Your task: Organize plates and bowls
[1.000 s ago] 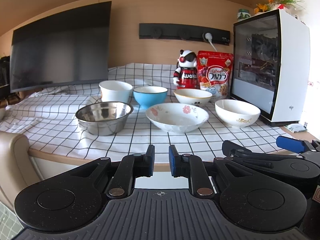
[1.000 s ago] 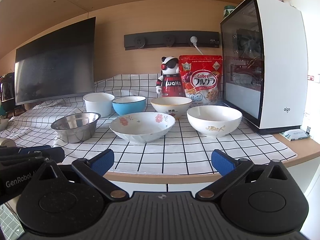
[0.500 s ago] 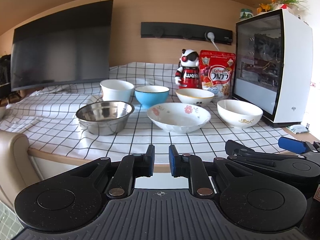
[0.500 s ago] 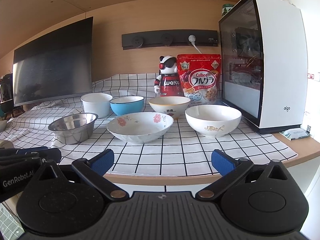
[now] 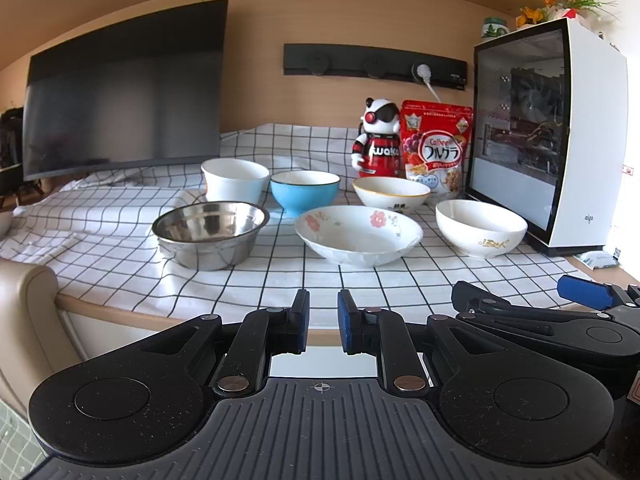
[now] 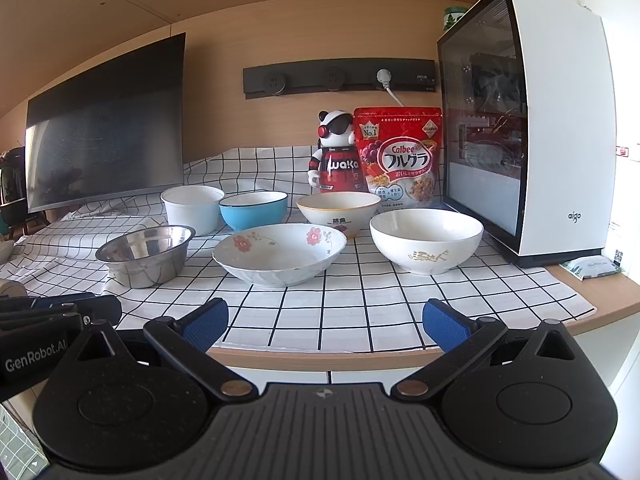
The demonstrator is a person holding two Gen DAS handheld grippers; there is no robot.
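Hovering at the near edge of a counter covered with a checked cloth [image 6: 304,320], two hand-held tongs face a group of six bowls, none yet touched or stacked; the left tongs [image 5: 322,326] have their blue-tipped fingers drawn close together with only a narrow gap and nothing between them; the right tongs [image 6: 326,322] are spread wide and hold nothing.

All six bowls sit upright on the cloth, straight ahead of both tongs and well apart from them, in two rows. In the front row, from left to right: a shiny steel bowl [image 5: 210,236], a wide shallow white bowl with red flowers [image 6: 280,254], and a deep white bowl with gold lettering [image 6: 426,240]. In the back row: a plain white straight-sided bowl [image 6: 192,208], a blue bowl [image 6: 253,210], and a cream bowl with a yellow rim [image 6: 338,210].

The steel bowl lies ahead and to the left of the left tongs, which look nearer to it; the gold-lettered bowl lies ahead and slightly right of the right tongs, probably their easiest first reach. The bowls are round, so no long axis matters; their rims are the likely grip.

Behind them stand a toy robot figure [image 6: 334,152] and a red cereal bag [image 6: 400,156]; a white computer case [image 6: 560,120] is at right, a dark screen [image 6: 104,128] at left.
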